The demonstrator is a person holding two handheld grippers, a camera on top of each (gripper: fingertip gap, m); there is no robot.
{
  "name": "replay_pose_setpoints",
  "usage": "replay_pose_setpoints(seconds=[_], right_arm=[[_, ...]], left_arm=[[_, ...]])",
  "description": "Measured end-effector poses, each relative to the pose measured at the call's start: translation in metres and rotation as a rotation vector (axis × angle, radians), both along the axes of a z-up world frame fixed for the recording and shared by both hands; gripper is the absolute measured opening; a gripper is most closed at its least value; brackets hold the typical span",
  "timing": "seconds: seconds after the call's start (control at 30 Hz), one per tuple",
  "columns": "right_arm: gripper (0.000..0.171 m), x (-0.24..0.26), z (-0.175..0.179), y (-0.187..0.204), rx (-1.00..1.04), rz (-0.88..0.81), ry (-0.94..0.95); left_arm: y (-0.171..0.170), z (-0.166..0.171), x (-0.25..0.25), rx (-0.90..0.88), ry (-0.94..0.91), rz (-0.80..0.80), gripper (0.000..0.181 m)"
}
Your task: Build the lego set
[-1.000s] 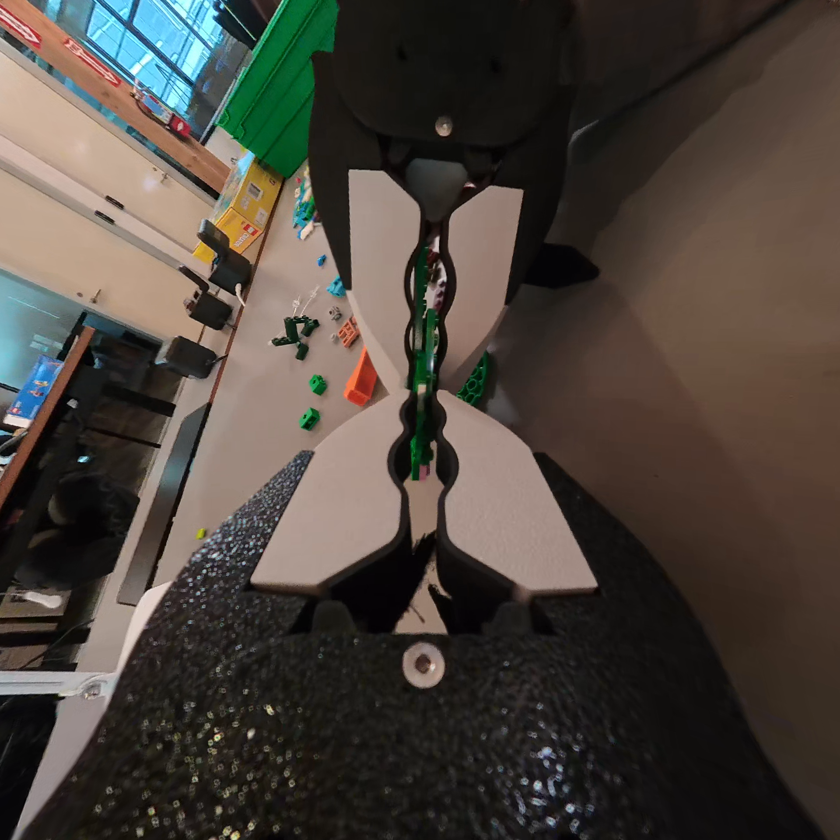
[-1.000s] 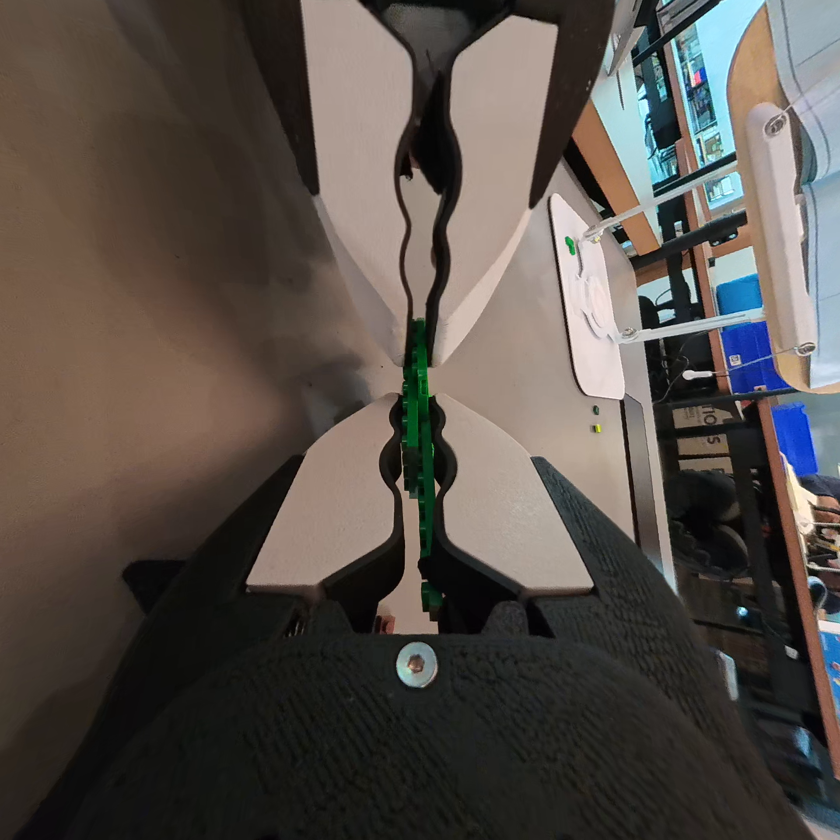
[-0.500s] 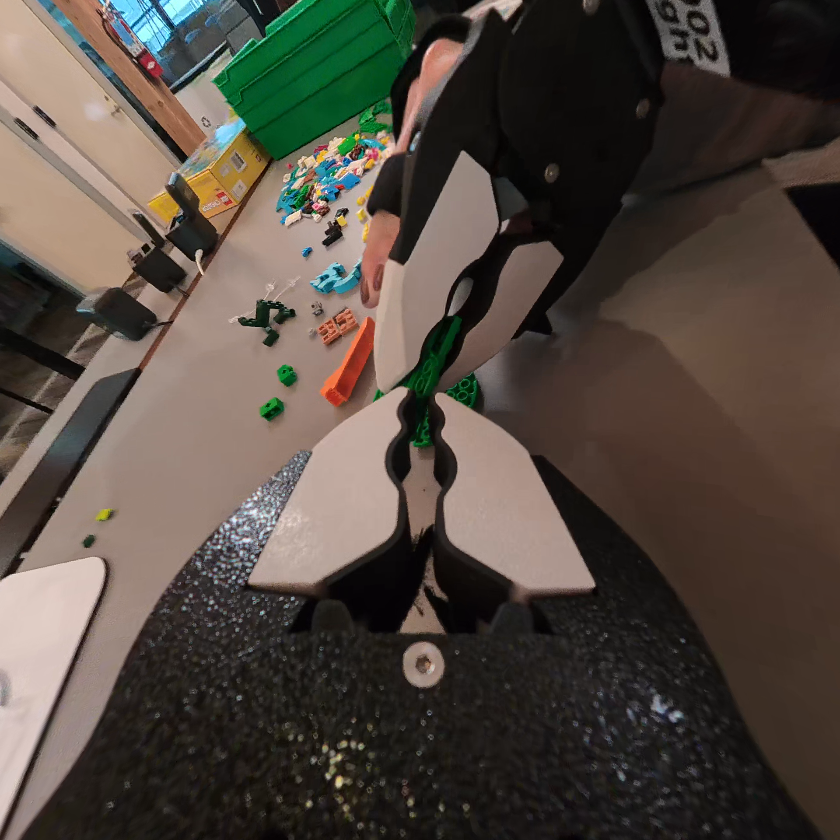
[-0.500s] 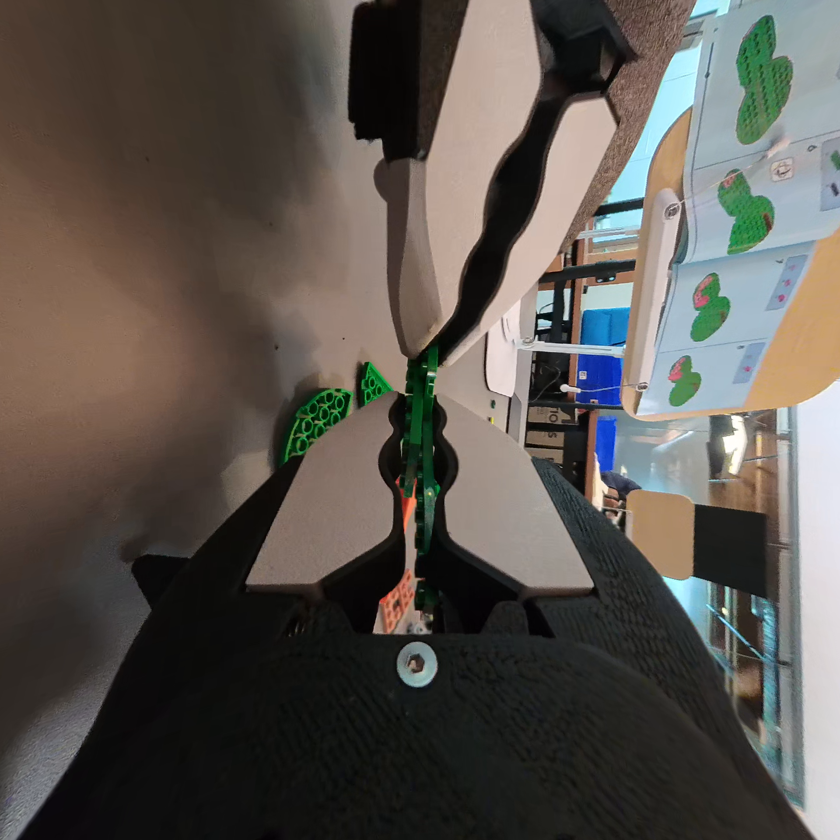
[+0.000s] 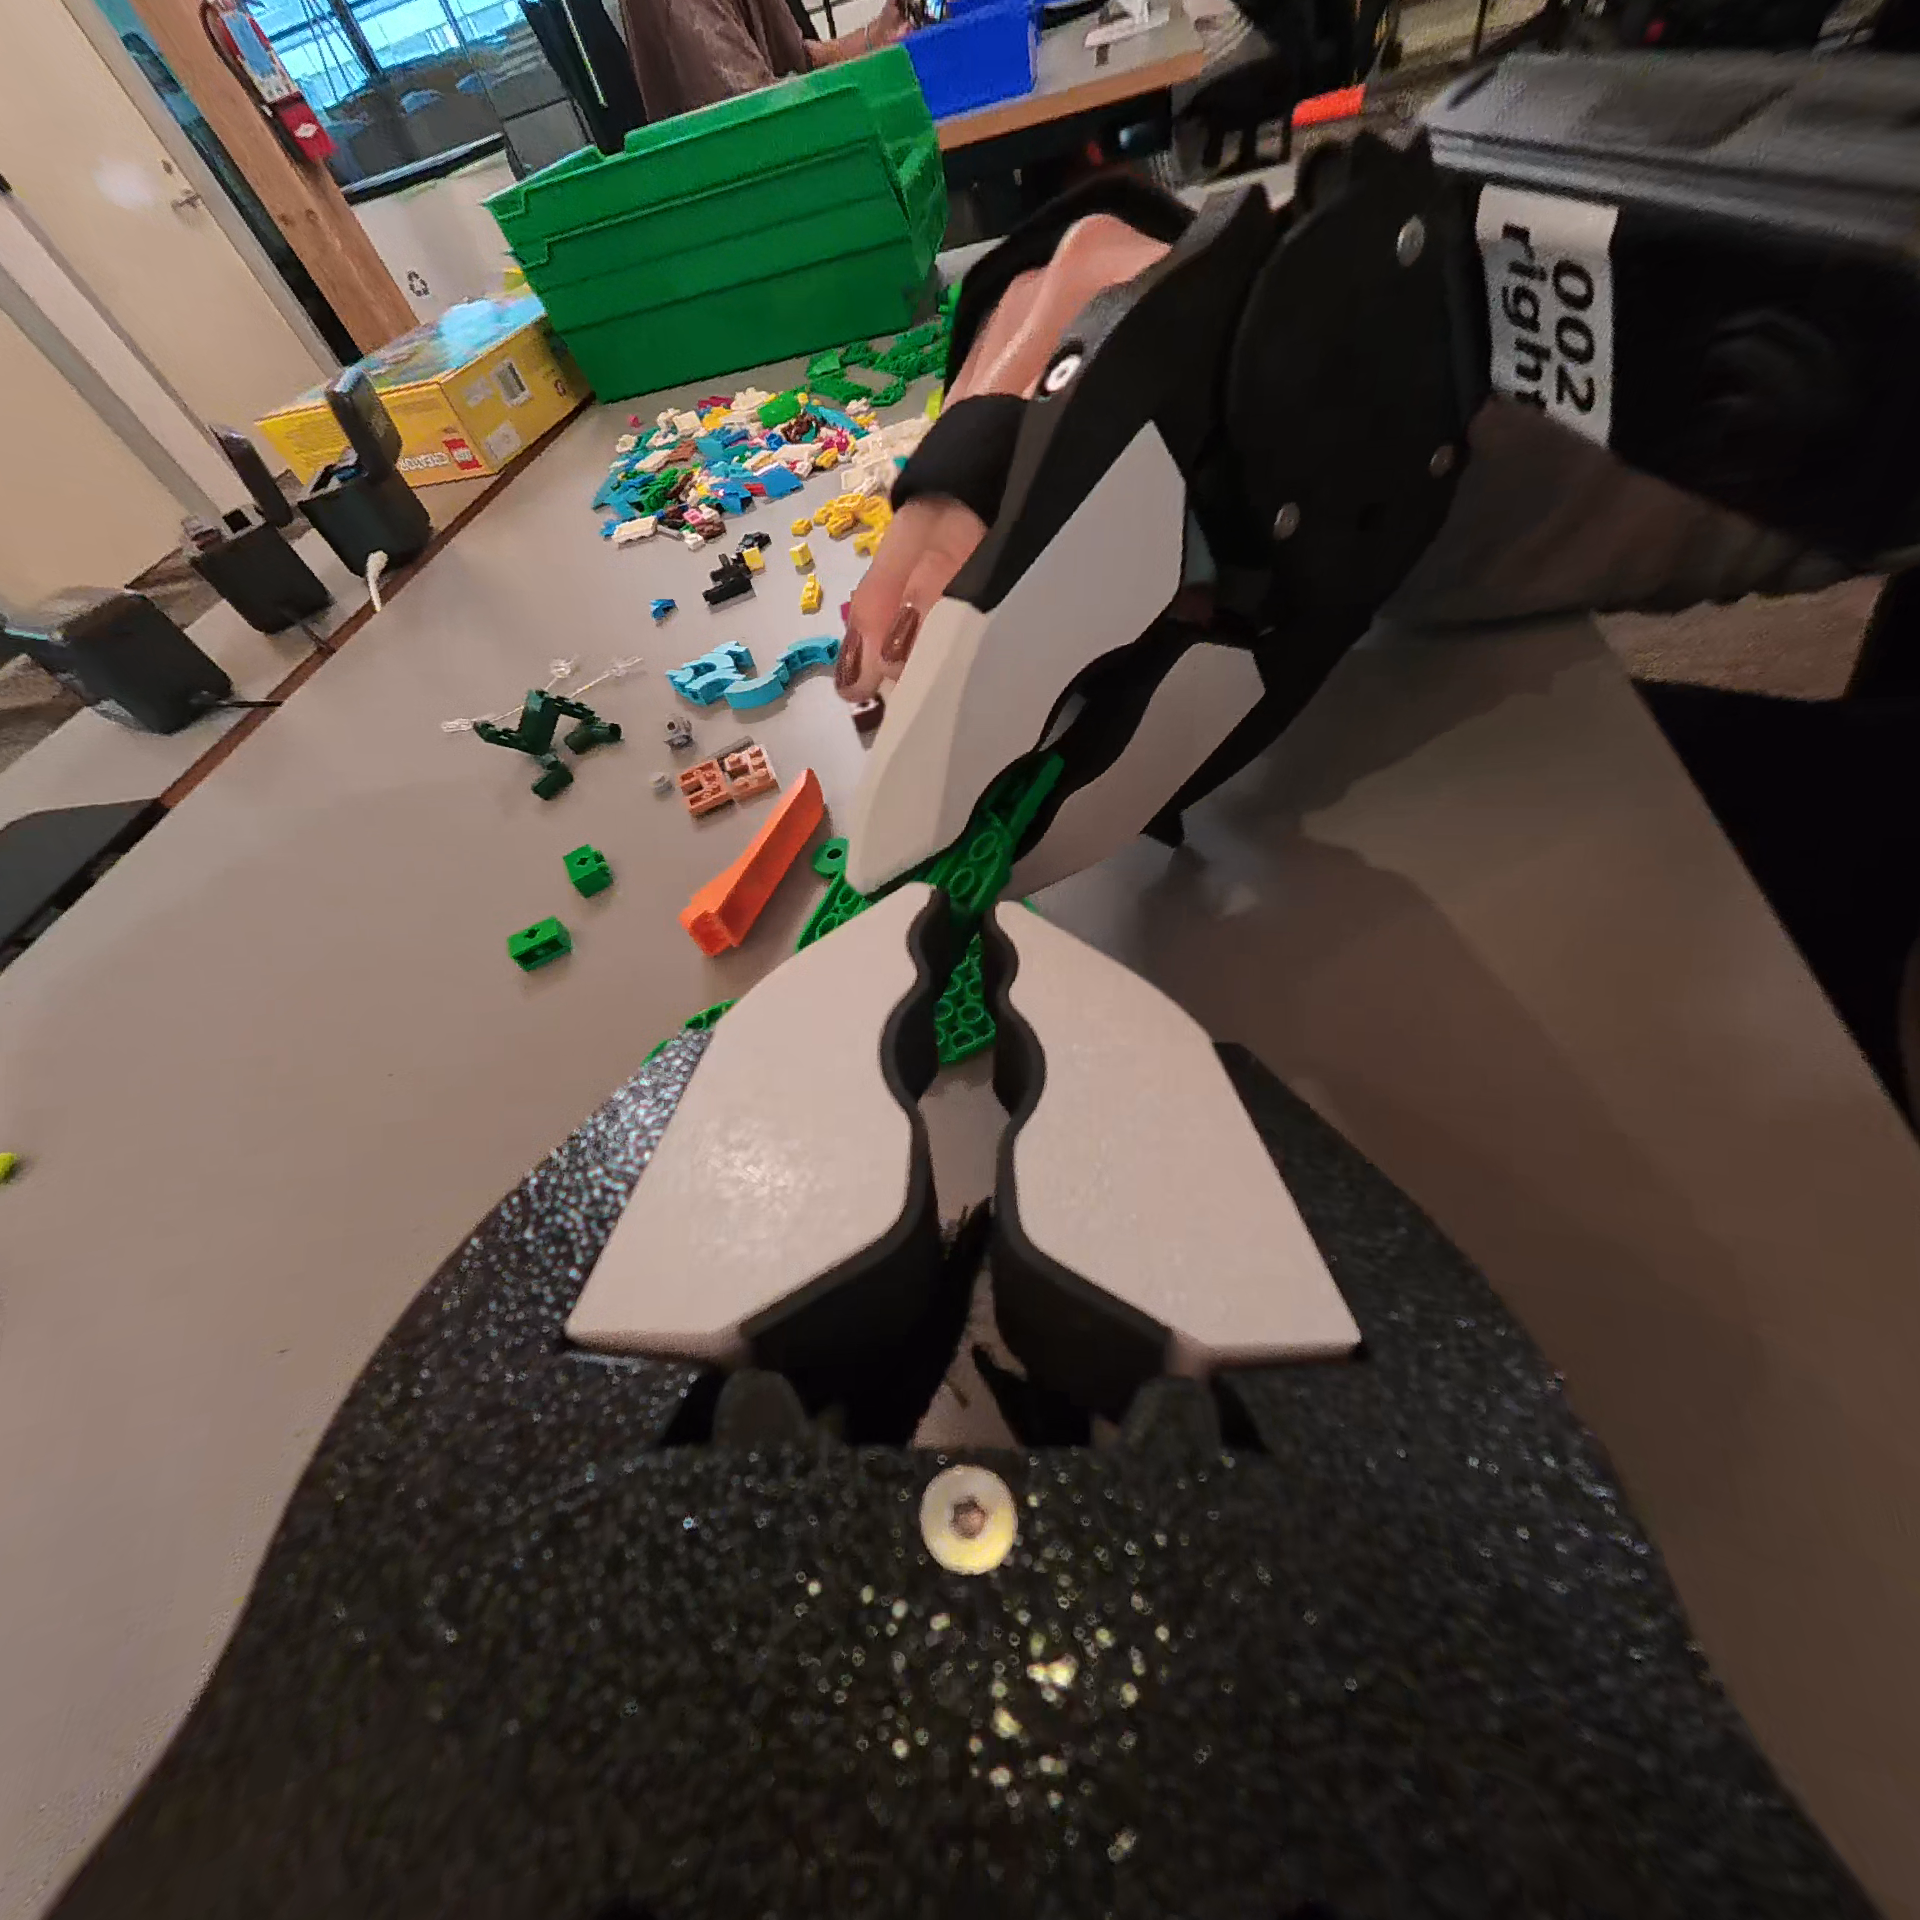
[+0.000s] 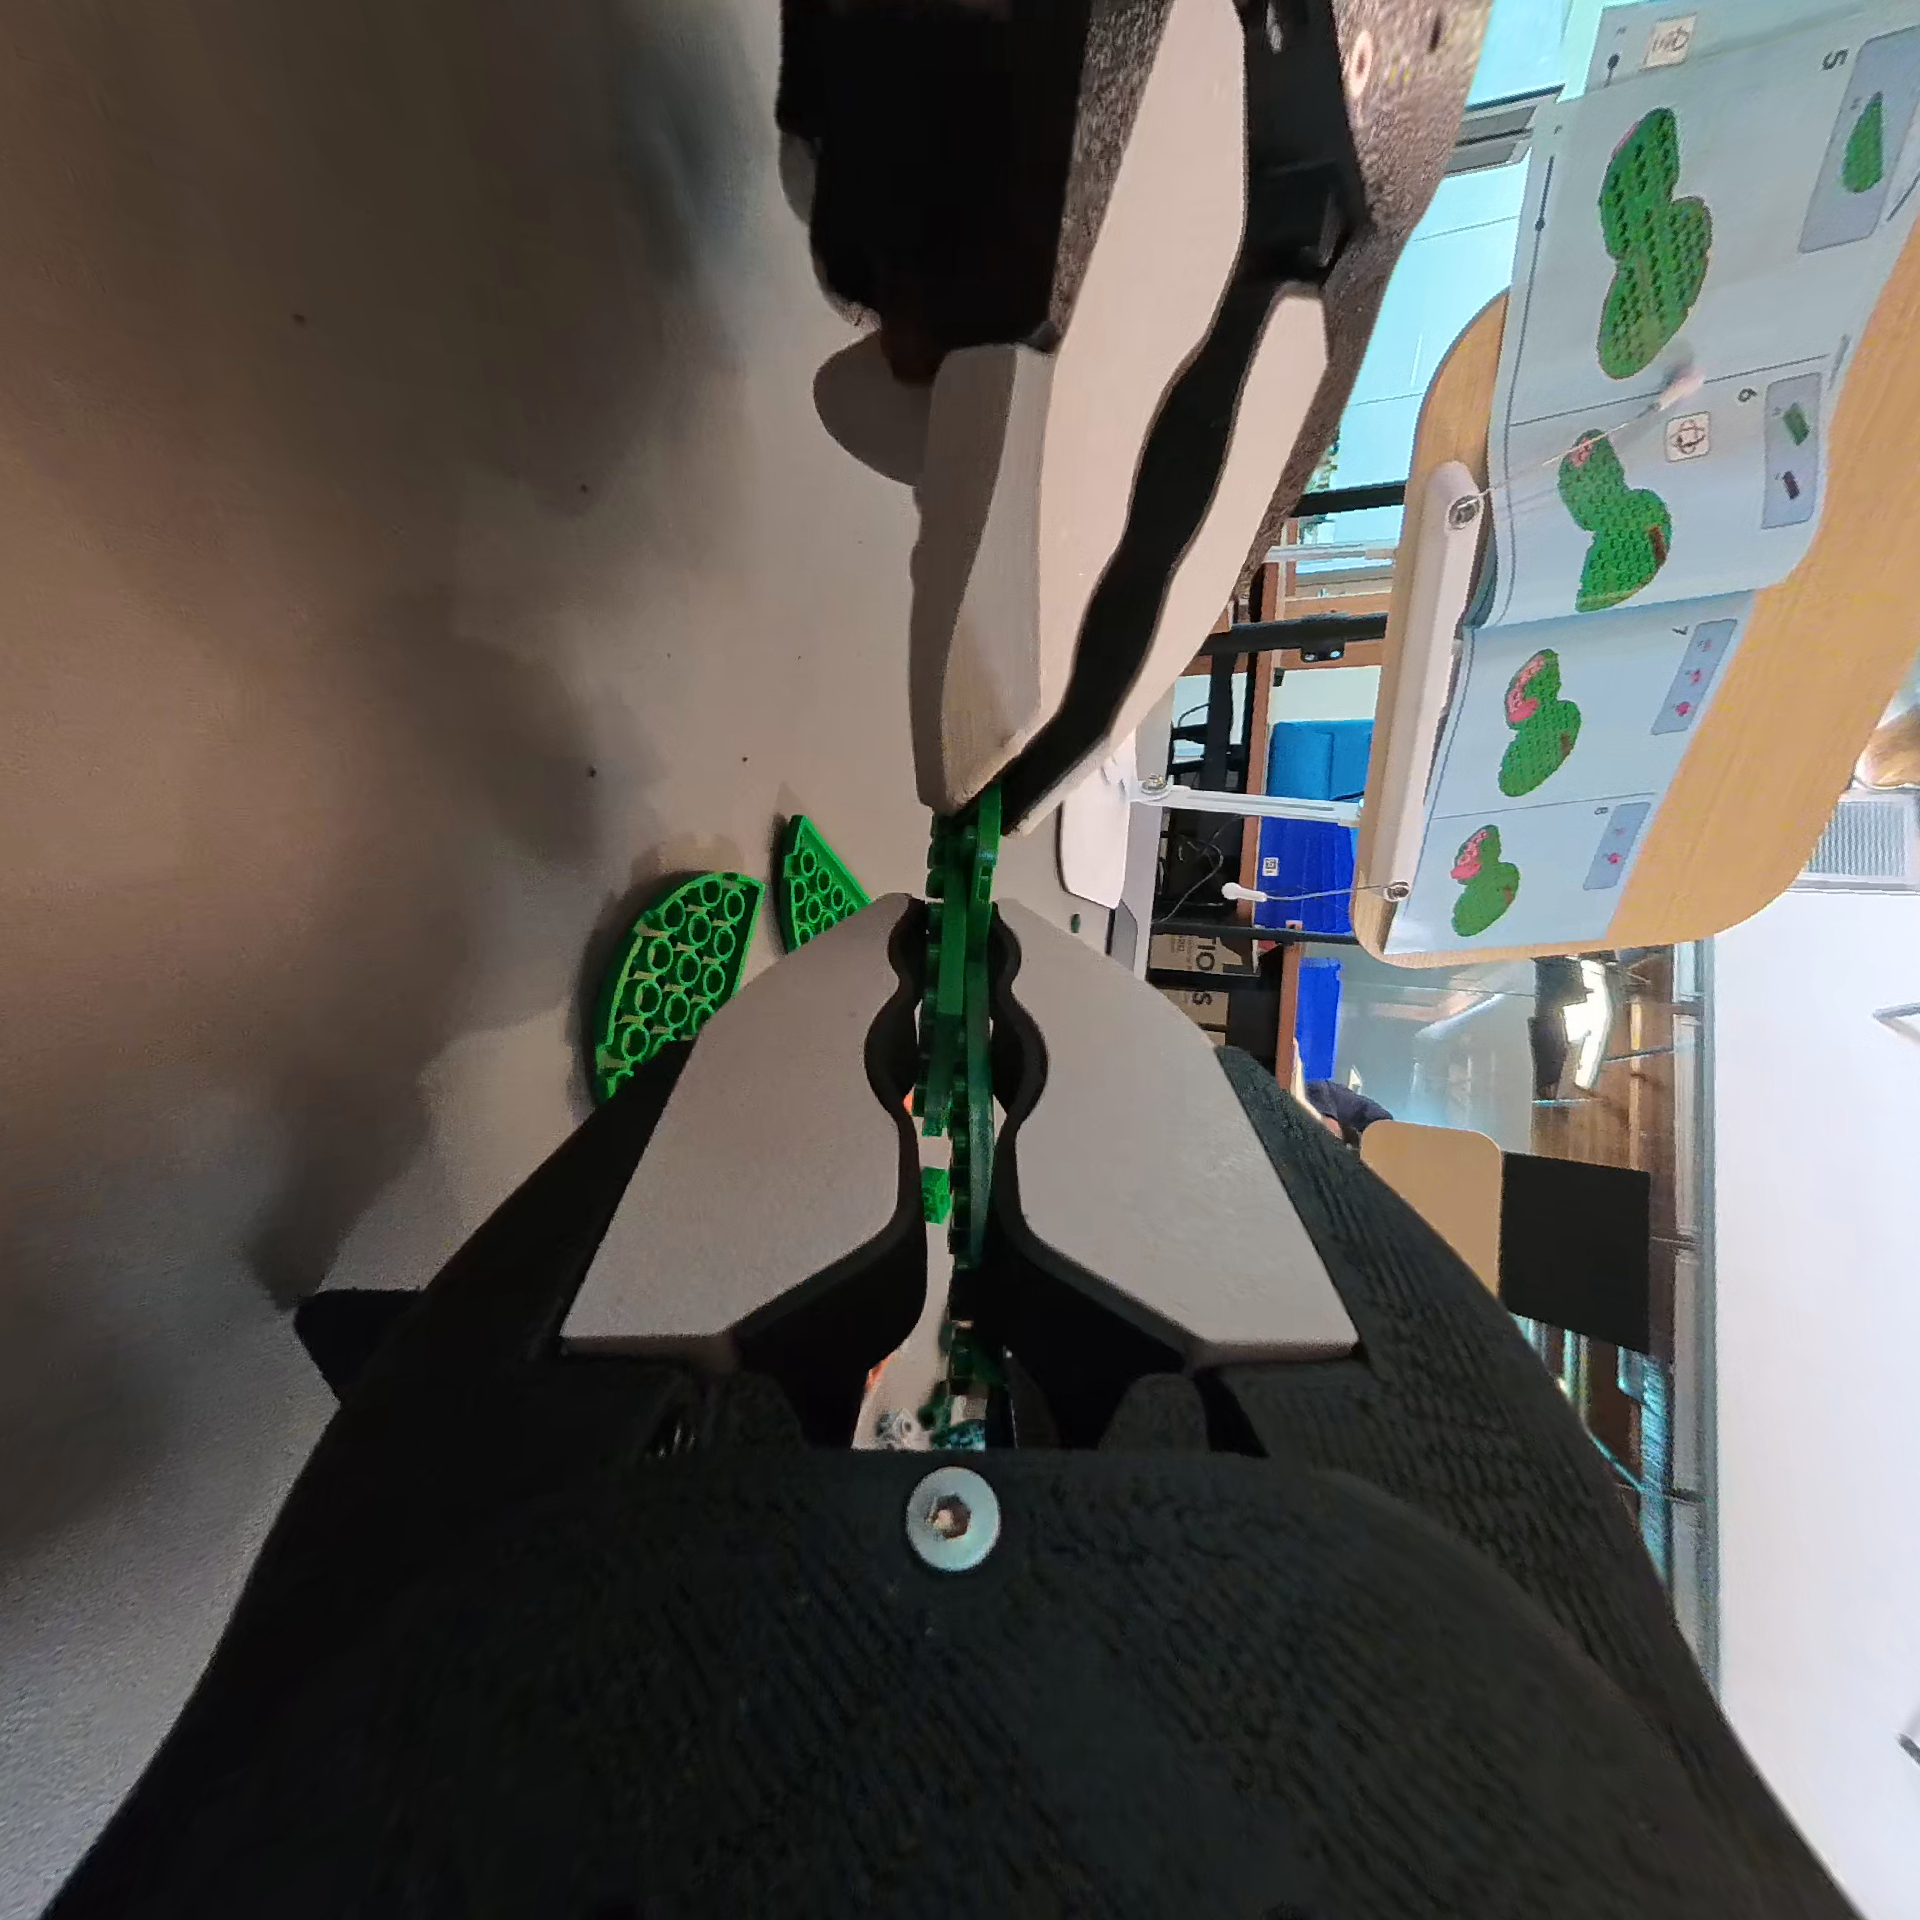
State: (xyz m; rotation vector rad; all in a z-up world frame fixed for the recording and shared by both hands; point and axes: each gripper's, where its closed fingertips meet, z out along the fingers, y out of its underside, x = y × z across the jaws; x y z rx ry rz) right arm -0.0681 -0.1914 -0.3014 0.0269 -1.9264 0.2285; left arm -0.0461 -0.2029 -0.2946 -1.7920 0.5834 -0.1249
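A green lego plate assembly [image 5: 961, 1003] hangs above the grey table [image 5: 312, 1039], gripped from both ends. My left gripper [image 5: 961, 909] is shut on its near edge. My right gripper [image 5: 951, 868] comes in from the upper right, shut on the far part. In the right wrist view the assembly [image 6: 961, 1039] stands edge-on between the fingers of my right gripper [image 6: 958, 909]. There my left gripper [image 6: 977, 816] pinches its far tip from above. A loose rounded green plate [image 6: 675, 977] and a green wedge plate [image 6: 816, 883] lie on the table beneath.
An orange brick separator [image 5: 753, 868], two small green bricks [image 5: 587, 871], a dark green piece [image 5: 540, 732] and blue curved pieces [image 5: 748, 670] lie to the left. A brick pile [image 5: 748, 457], green bins [image 5: 727, 270] and a yellow box [image 5: 436, 405] stand behind. An instruction booklet [image 6: 1621, 520] stands on a wooden stand. The grippers are tip to tip, or close to it. About 9 cm separates my right fingertips from the orange brick separator [image 5: 753, 868].
Both grippers have turned together with the green assembly still held. The right gripper has swung from head-on to the upper right, and the plate has tilted from edge-on to slanted.
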Motion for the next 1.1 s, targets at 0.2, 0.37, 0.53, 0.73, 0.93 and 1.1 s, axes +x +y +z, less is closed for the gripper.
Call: replay_pose_setpoints(seconds=[0.2, 0.37, 0.53, 0.73, 0.93, 1.1], right_arm=[[0.008, 0.001, 0.004, 0.000, -0.011, 0.009, 0.013], [0.008, 0.001, -0.006, 0.005, -0.038, -0.029, -0.062], [0.007, 0.000, -0.012, 0.005, -0.066, -0.067, -0.116], [0.008, 0.002, -0.020, 0.004, -0.122, -0.077, -0.192], [0.008, 0.008, -0.026, 0.000, -0.227, -0.050, -0.287], [0.007, 0.015, -0.019, -0.010, -0.370, 0.025, -0.340]], left_arm=[[0.000, 0.005, 0.002, 0.001, -0.117, -0.023, 0.005], [0.005, -0.005, -0.001, 0.057, 0.211, 0.046, 0.005], [0.008, -0.004, -0.005, 0.133, 0.485, 0.118, 0.015], [0.007, -0.011, -0.001, 0.130, 0.611, 0.093, 0.009], [0.005, -0.014, 0.004, 0.116, 0.566, 0.048, 0.009], [-0.001, -0.004, 0.010, 0.111, 0.357, -0.021, 0.012]])
